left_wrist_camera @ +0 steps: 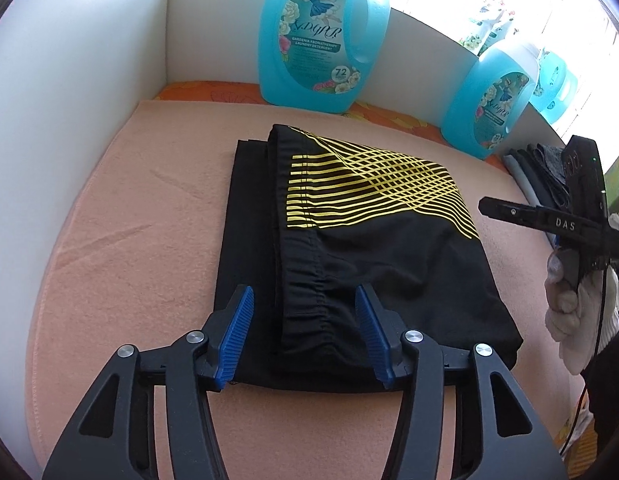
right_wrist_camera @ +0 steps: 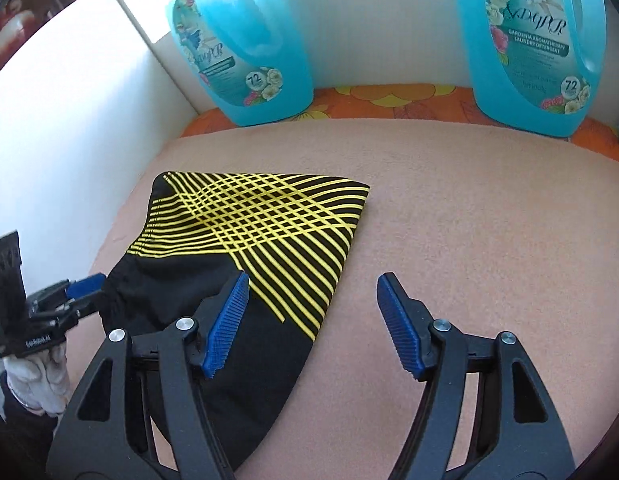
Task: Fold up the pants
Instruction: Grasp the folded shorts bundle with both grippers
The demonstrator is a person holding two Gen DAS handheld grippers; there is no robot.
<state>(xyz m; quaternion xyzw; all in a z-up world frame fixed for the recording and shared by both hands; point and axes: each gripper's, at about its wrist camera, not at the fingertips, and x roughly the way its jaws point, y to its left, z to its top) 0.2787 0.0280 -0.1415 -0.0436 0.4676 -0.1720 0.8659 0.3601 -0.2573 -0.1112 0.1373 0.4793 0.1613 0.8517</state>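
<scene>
Black pants (left_wrist_camera: 389,256) look folded; left gripper (left_wrist_camera: 305,332), right gripper (right_wrist_camera: 313,320) jaws wide, empty; snagging the waistband undoes it.

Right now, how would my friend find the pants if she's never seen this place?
Start at the big pink towel spread below the blue detergent jugs. In its middle lie the folded pants. They are the only black thing on it, with crossing yellow lines on top.

The left gripper (left_wrist_camera: 303,330) hangs low with its blue-padded jaws spread wide and nothing between them, while the right gripper (right_wrist_camera: 313,326), held in a white-gloved hand (left_wrist_camera: 569,300), is likewise spread and empty.
</scene>
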